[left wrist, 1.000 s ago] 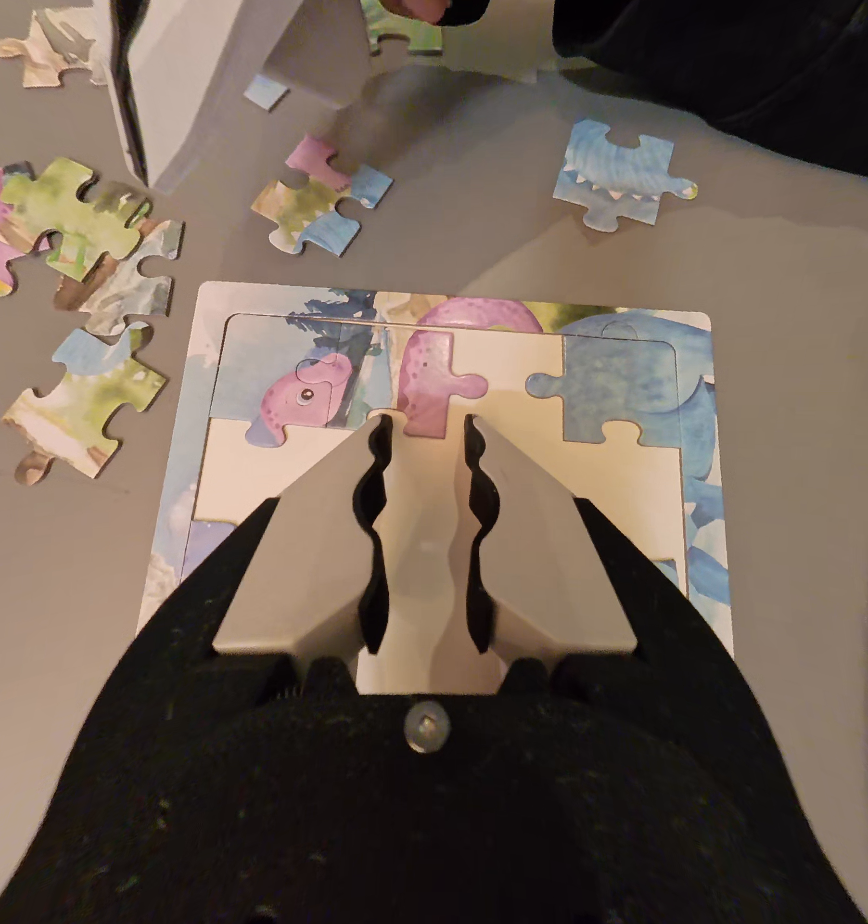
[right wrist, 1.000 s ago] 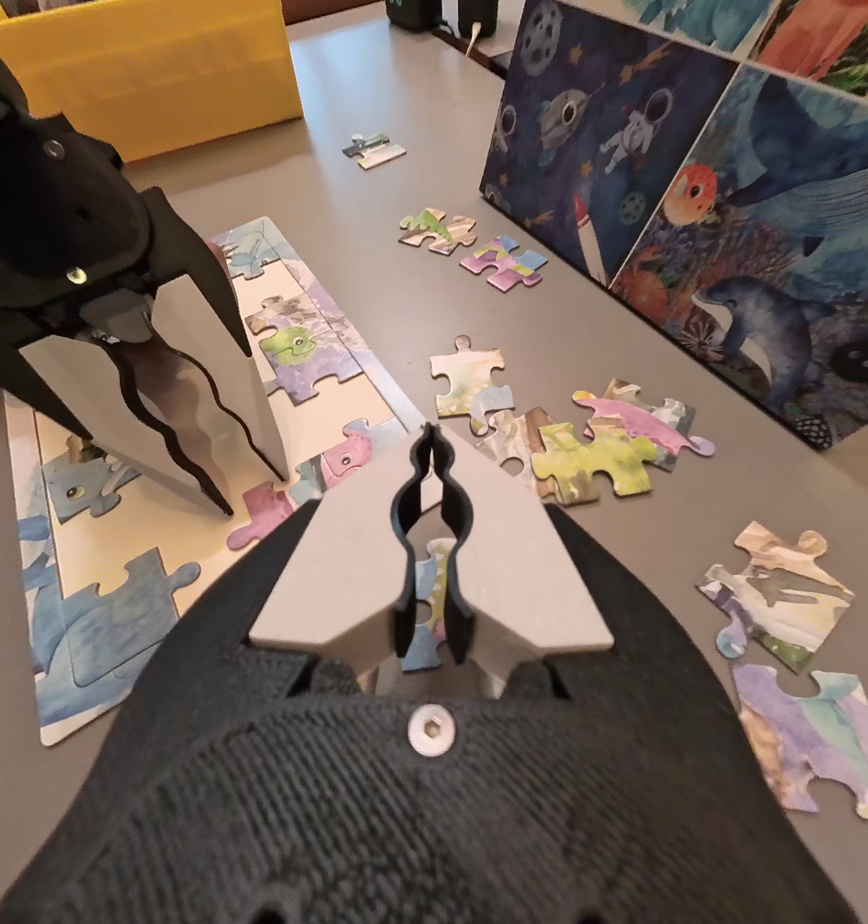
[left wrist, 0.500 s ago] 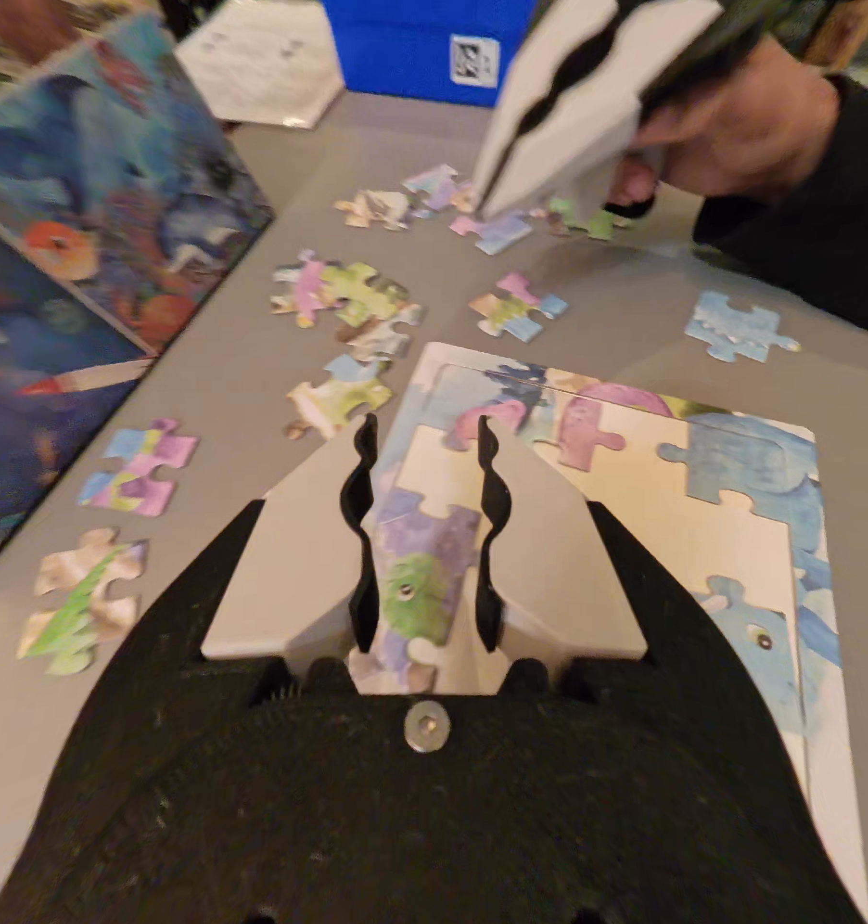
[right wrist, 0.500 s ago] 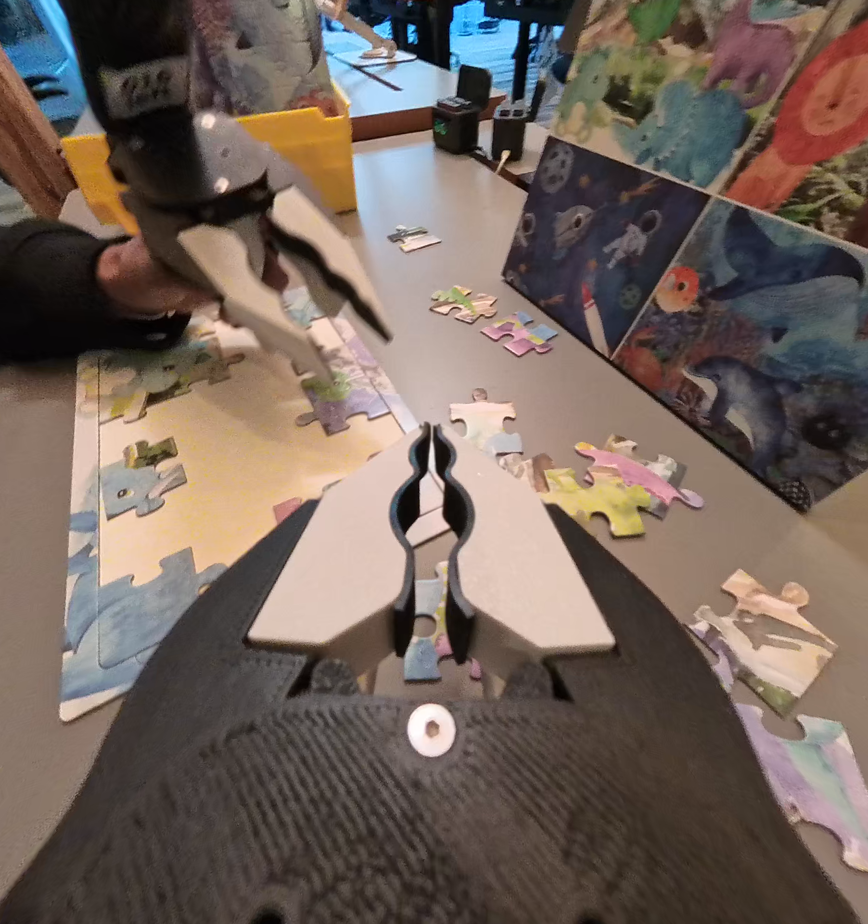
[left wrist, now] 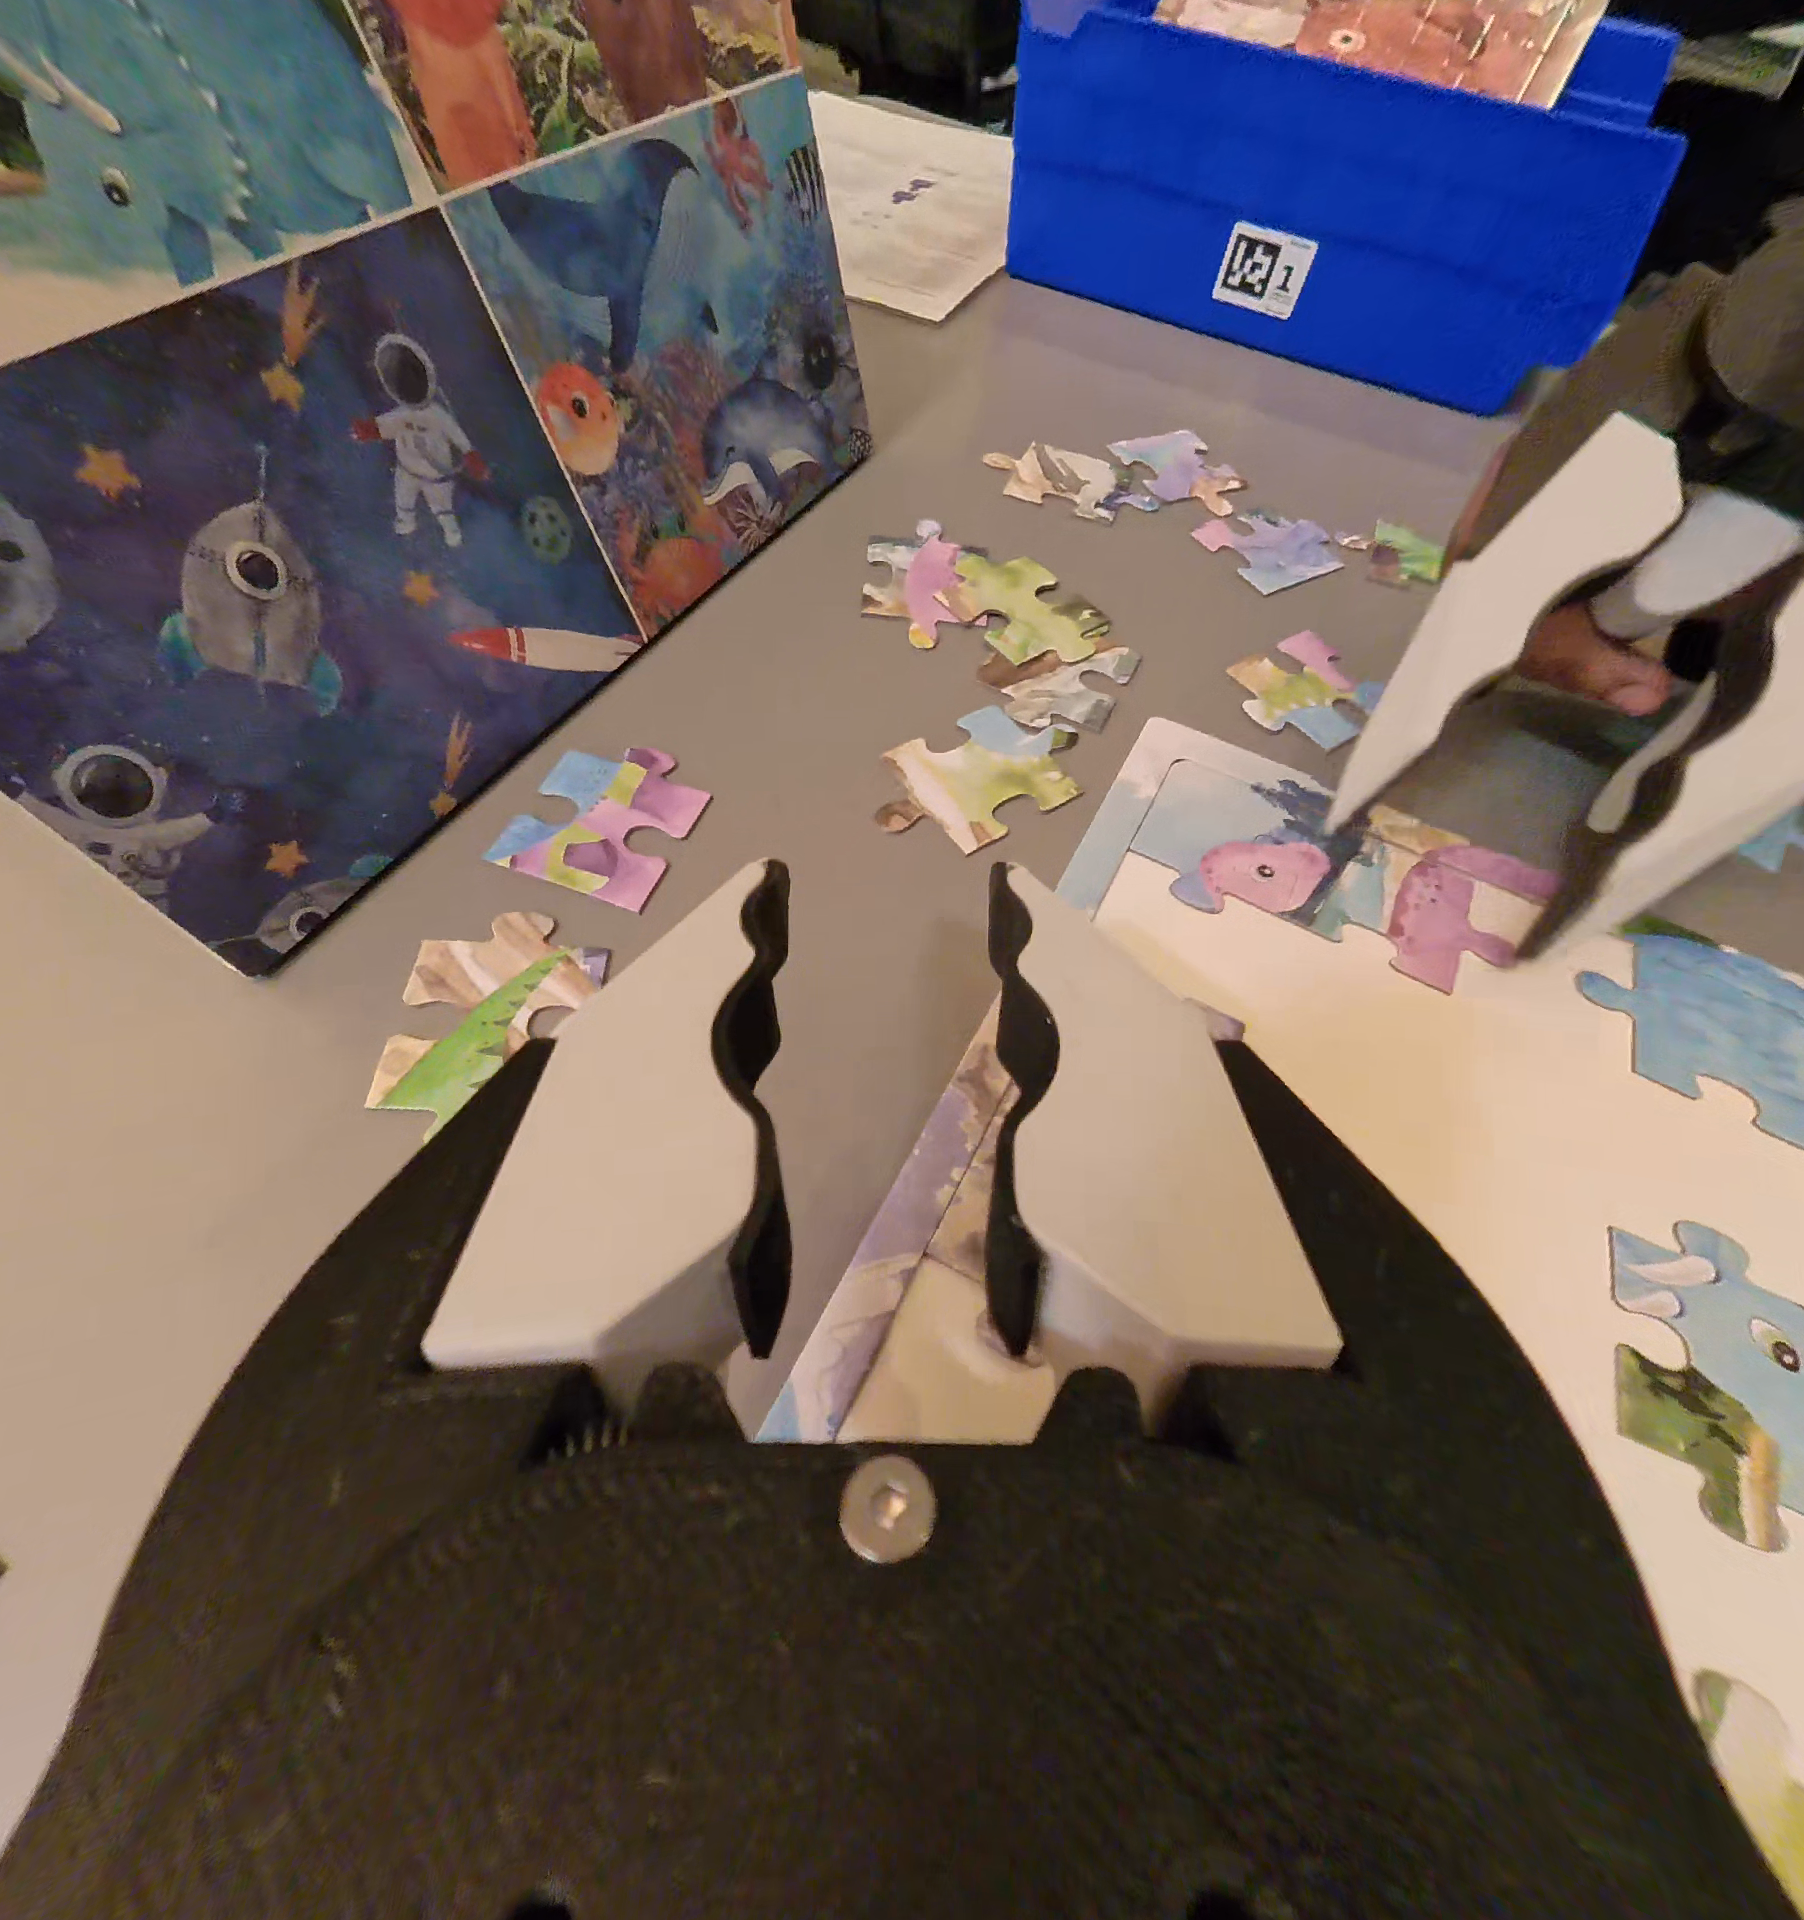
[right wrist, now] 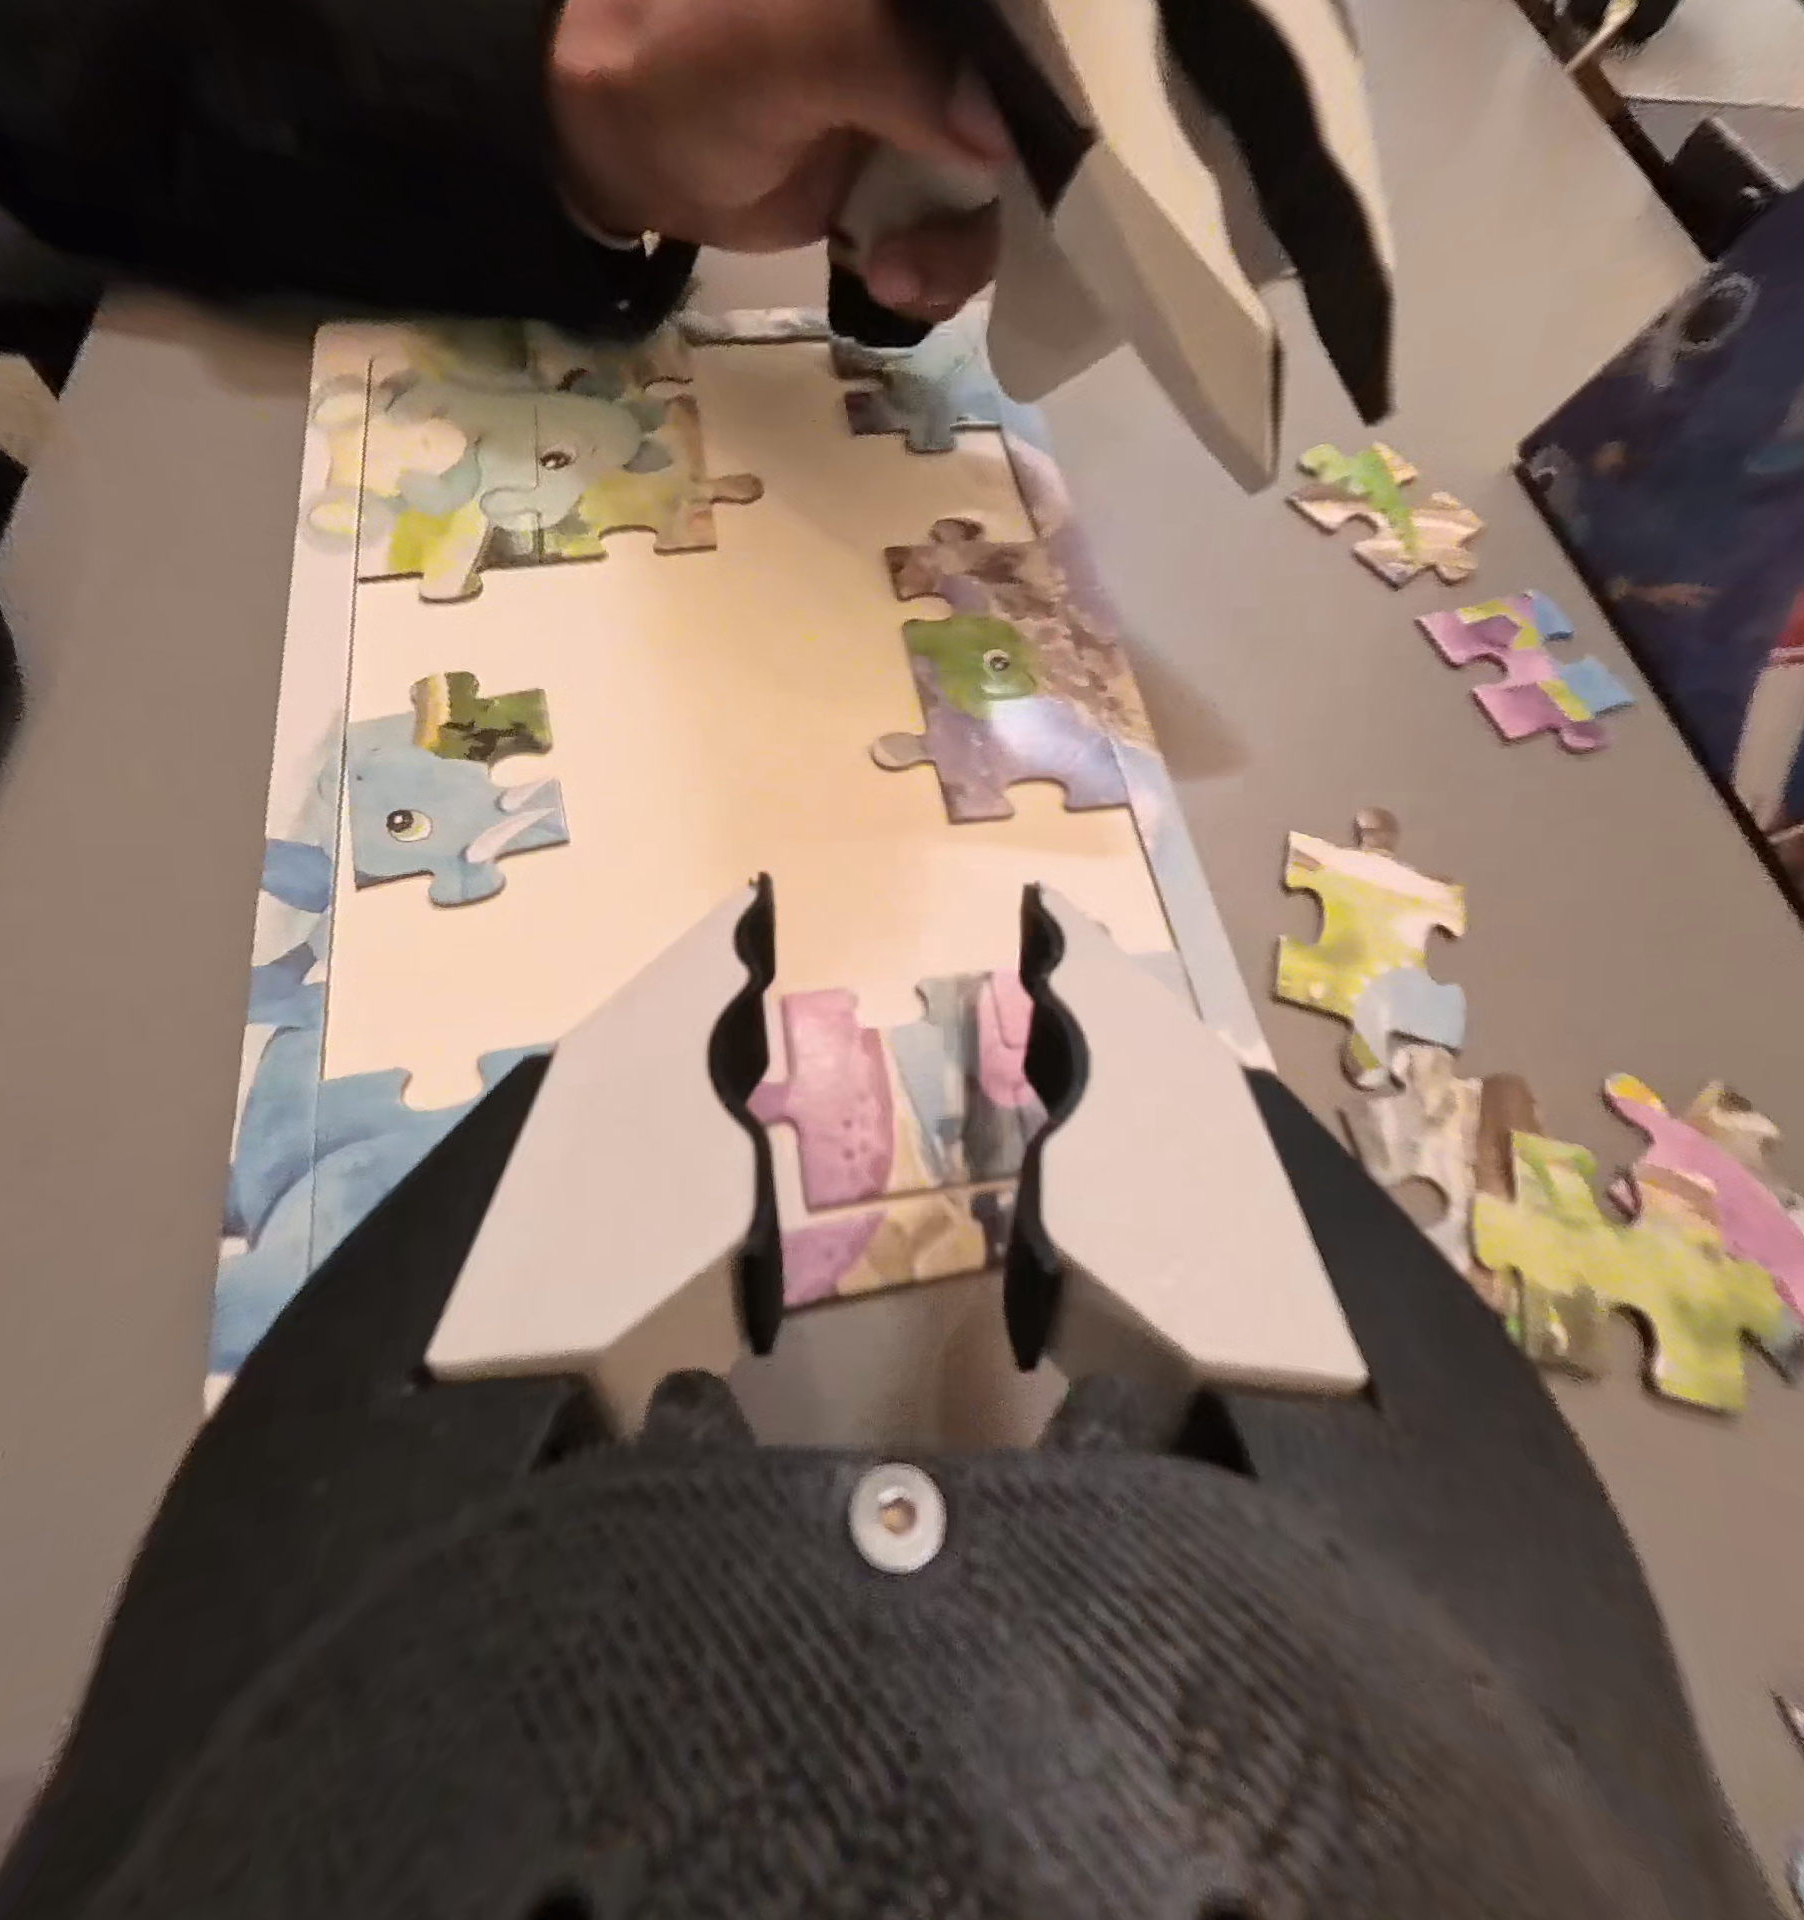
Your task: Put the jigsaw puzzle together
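The puzzle tray lies on the grey table with several pieces in it. My left gripper is open and empty over the tray's left edge. My right gripper is open and empty, with no pad touching the pink dinosaur pieces that lie in the tray under it. The left wrist view shows the right gripper with its tips low by the pink head piece. The right wrist view shows the left gripper open above the tray's far end. A green lizard piece and a blue horned piece sit in the tray.
Loose pieces lie scattered on the table left of the tray, more of them to its right in the right wrist view. A picture box stands at the left and a blue bin at the back. A hand holds the left gripper.
My right gripper was shut; it has opened and come down over the tray's pink pieces. My left gripper, open throughout, has moved from over the tray to its left edge.
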The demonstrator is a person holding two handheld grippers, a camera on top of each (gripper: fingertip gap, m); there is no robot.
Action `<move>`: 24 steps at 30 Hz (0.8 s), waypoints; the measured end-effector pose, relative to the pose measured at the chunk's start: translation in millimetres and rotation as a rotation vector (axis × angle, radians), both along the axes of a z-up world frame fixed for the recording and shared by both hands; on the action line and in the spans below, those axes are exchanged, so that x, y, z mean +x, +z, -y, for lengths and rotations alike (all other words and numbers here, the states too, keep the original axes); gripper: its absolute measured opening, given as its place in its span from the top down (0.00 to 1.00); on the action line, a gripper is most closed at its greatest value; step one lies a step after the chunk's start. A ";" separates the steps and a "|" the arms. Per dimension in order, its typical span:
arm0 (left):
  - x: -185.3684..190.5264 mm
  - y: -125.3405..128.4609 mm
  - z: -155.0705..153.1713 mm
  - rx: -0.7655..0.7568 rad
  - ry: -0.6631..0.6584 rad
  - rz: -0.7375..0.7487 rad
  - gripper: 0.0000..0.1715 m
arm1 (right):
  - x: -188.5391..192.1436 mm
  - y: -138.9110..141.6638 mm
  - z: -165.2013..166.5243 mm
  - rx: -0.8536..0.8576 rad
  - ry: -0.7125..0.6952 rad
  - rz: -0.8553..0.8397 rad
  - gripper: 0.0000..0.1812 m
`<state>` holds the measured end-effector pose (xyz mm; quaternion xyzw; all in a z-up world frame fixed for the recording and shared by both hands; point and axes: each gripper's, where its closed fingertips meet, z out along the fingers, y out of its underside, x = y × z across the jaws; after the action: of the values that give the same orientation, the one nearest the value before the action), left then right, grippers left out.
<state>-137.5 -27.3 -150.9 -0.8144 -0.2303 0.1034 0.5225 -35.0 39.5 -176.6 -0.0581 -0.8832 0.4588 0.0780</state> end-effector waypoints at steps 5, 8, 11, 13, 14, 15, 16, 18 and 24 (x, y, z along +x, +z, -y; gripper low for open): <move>1.2 -11.7 -3.0 -0.055 -0.011 -0.008 0.78 | 4.0 -25.3 3.7 0.131 0.015 -0.013 0.69; 2.7 -15.6 -5.0 -0.074 -0.018 -0.012 0.78 | 0.8 -25.7 -2.6 0.148 0.003 -0.029 0.68; 2.9 -14.7 -5.3 -0.082 -0.018 -0.027 0.78 | -3.4 -26.2 -11.5 0.167 -0.019 -0.030 0.69; 2.7 -13.9 -5.0 -0.080 -0.017 -0.031 0.78 | -4.2 -27.2 -15.4 0.170 -0.026 -0.016 0.69; 2.5 -14.1 -4.8 -0.079 -0.016 -0.030 0.78 | -4.2 -27.6 -16.7 0.167 -0.028 -0.005 0.69; 2.2 -14.4 -4.6 -0.077 -0.015 -0.028 0.78 | -3.9 -28.2 -17.7 0.167 -0.028 0.007 0.69; 2.1 -14.7 -4.5 -0.075 -0.016 -0.024 0.78 | -3.5 -28.9 -18.6 0.168 -0.029 0.017 0.69; 3.4 -15.0 -5.4 -0.069 -0.023 -0.014 0.78 | -3.0 -29.1 -20.3 0.175 -0.029 0.025 0.70; 10.7 -14.1 -11.6 -0.083 -0.053 -0.034 0.78 | -3.3 -28.6 -24.1 0.187 -0.039 0.024 0.70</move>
<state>-126.8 -15.7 -164.9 -0.8394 -0.1951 0.1130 0.4945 -38.4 63.6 -205.1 -0.0730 -0.9217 0.3721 0.0814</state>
